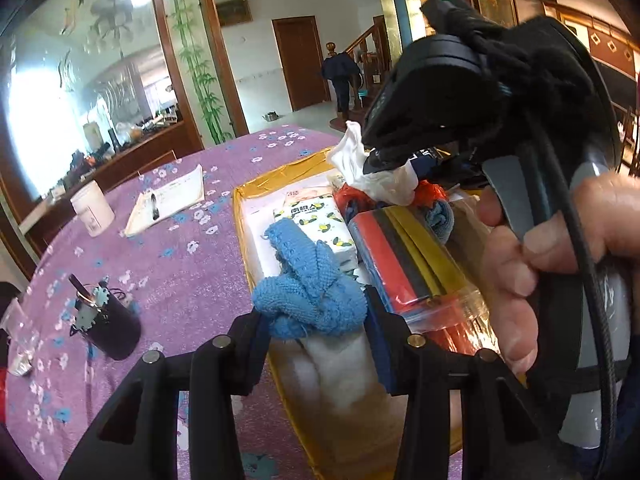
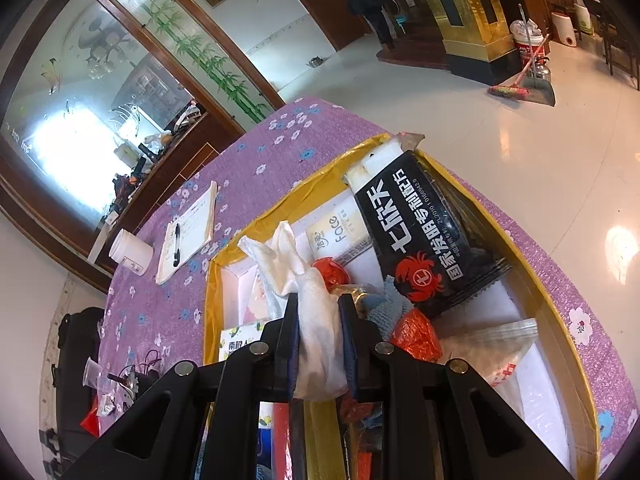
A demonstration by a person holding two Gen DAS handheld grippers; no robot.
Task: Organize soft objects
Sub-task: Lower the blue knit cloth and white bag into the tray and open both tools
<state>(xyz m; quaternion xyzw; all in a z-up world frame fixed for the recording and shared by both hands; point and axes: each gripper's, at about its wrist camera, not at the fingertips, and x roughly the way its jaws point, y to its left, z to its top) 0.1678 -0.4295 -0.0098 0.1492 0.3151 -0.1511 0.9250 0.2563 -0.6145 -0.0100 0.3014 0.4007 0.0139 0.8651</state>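
L gripper (image 1: 318, 322) pinches a blue cloth (image 1: 310, 292) between its pads, jaws part-spread round the bunched knot. Cloth's long axis runs away from the cam, along the fingers: fat wad at the tips, thinner tail reaching up-left over the box (image 1: 256, 184), touching a tissue pack (image 1: 320, 224) w/ lemon print. Cloth hangs above the box interior near its front-left wall.

R gripper (image 2: 319, 320) is pressed tight on a white cloth (image 2: 316, 312). Its long axis also lies along the fingers: the thick part is squeezed betw. the pads, loose ends fan out up-left past the tips, over the box (image 2: 520, 248). In the L view the same white cloth (image 1: 360, 164) shows at the R gripper's (image 1: 384, 160) tips, above the far end of the box, w/ a hand (image 1: 552, 248) on the handle.

Box is yellow-lined, sits on a purple floral tablecloth (image 1: 180, 248). Inside: black crab-logo packet (image 2: 424, 236) lying diagonal, red bag (image 2: 416, 336), red/black/yellow striped pack (image 1: 404, 256). On the cloth beside the box: notepad (image 2: 188, 232) w/ pen, white jar (image 2: 130, 250).
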